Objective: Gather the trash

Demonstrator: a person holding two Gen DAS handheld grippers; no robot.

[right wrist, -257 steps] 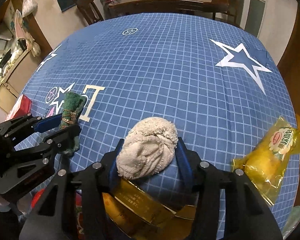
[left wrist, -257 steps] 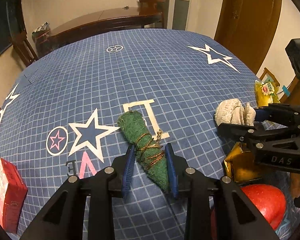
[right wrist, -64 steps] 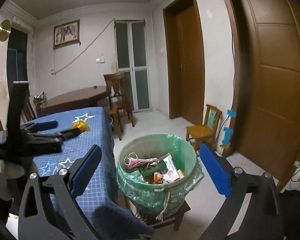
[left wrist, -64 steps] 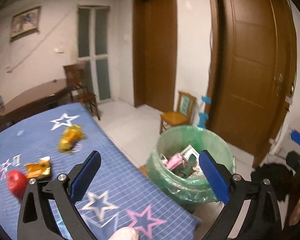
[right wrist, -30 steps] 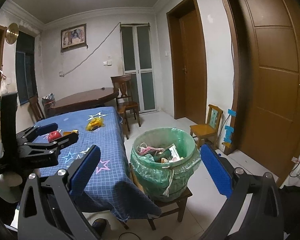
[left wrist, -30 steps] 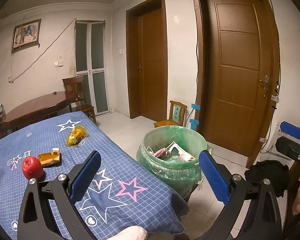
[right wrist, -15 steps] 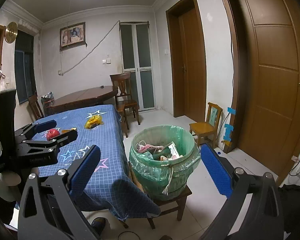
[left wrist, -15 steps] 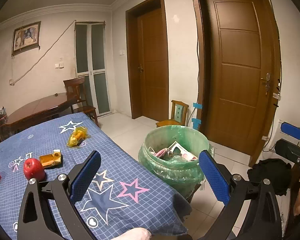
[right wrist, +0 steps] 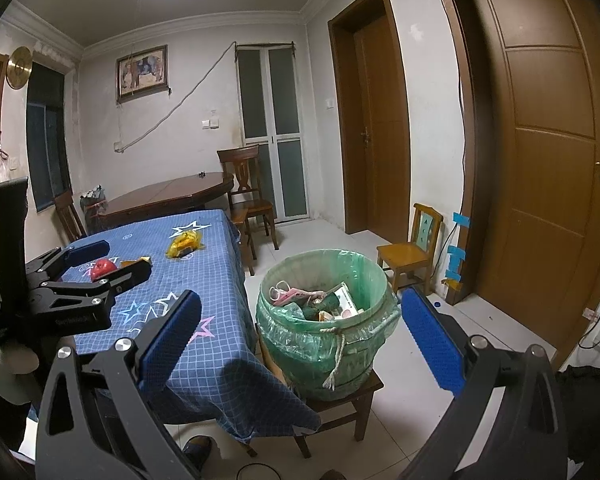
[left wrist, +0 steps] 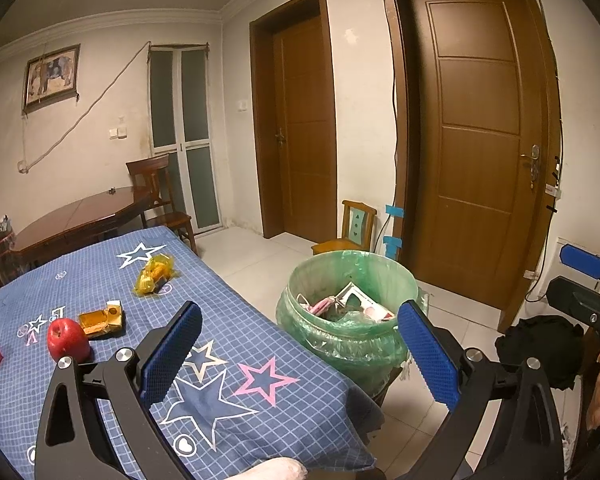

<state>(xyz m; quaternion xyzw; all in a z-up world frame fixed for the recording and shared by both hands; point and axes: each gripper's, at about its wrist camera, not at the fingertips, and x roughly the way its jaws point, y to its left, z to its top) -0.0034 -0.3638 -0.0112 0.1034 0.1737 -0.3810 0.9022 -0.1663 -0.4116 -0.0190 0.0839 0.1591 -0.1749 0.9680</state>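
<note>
Both my grippers raised, facing bin; left gripper (left wrist: pixel 298 354) fingers spread wide, nothing between pads. Right gripper (right wrist: pixel 300 338) same: fingers wide apart, empty. Trash bin (right wrist: pixel 324 322), green liner, sits on low stool just beside bench (left wrist: pixel 236 364) end, placed for short carry from bench. Bin already holds wrappers, paper, green roll. Remaining on bench: yellow snack bag (left wrist: pixel 155 274), gold box (left wrist: pixel 100 318), red apple (left wrist: pixel 68 338), red packet at left edge. Judgement: next collection target likely yellow snack bag or gold box; apple probably not trash.
</note>
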